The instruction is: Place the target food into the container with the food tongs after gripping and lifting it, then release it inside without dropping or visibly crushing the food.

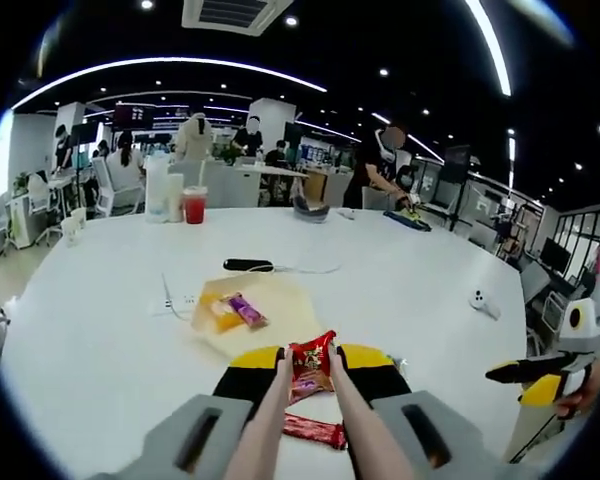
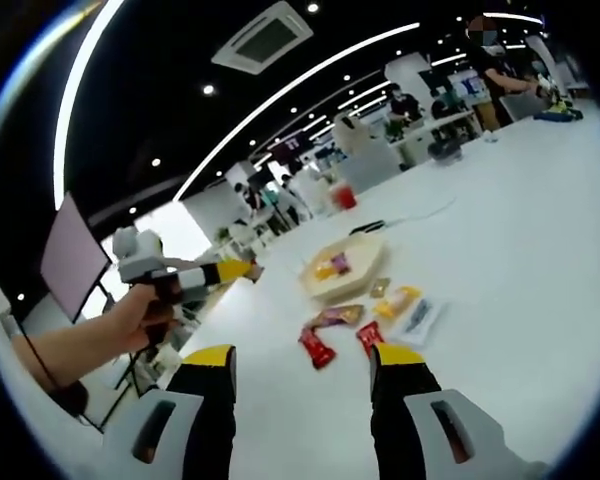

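My left gripper (image 1: 310, 356) is shut on a pair of pale food tongs (image 1: 270, 410). The tong tips pinch a red snack packet (image 1: 311, 368), held upright just short of the pale tray-like container (image 1: 280, 300). A purple packet (image 1: 246, 310) and an orange one (image 1: 223, 320) lie in that container. Another red packet (image 1: 315, 431) lies on the table under the tongs. My right gripper (image 2: 305, 356) is open with nothing between its jaws, and comes into the left gripper view at the right (image 1: 536, 372). In the right gripper view, a hand holds the left gripper (image 2: 185, 278) left of the container (image 2: 362, 262).
Several loose packets lie on the white table near the container: red ones (image 2: 317, 350), a yellow one (image 2: 396, 300), a white one (image 2: 418, 318). A black device with a cable (image 1: 248, 265), a red drink cup (image 1: 194, 205) and a white controller (image 1: 483, 300) sit farther off. People work at desks behind.
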`<state>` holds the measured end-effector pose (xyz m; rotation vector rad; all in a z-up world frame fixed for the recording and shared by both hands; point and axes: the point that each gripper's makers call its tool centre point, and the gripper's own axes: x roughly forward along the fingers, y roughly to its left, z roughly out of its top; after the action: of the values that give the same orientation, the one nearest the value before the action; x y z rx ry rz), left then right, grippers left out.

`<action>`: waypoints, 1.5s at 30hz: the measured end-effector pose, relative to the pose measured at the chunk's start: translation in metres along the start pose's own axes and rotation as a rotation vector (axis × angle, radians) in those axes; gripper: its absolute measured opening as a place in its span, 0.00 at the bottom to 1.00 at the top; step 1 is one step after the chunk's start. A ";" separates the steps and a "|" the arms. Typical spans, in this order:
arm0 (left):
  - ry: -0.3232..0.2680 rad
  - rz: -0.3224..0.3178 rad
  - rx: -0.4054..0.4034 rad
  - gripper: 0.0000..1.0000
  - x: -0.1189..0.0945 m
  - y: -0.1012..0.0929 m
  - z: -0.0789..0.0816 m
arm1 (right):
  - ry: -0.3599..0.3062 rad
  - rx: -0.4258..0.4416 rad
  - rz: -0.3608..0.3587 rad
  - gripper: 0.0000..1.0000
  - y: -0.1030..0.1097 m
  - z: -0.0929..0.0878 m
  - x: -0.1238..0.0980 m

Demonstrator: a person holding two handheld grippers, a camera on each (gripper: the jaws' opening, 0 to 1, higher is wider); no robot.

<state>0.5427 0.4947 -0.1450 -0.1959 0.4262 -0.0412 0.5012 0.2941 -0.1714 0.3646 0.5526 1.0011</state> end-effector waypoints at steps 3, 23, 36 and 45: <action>0.002 -0.002 0.004 0.19 0.003 0.001 0.001 | 0.000 -0.002 -0.004 0.54 -0.001 0.000 0.000; -0.019 -0.016 0.011 0.19 0.024 0.013 0.025 | -0.075 -0.046 -0.029 0.53 -0.002 0.024 0.000; -0.007 -0.006 0.066 0.19 0.042 0.030 0.049 | -0.076 -0.053 -0.060 0.53 -0.007 0.019 -0.010; 0.010 -0.014 0.100 0.19 0.052 0.030 0.054 | -0.085 -0.048 -0.075 0.53 -0.013 0.018 -0.014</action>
<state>0.6127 0.5295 -0.1238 -0.1006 0.4314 -0.0768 0.5146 0.2745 -0.1597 0.3401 0.4613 0.9204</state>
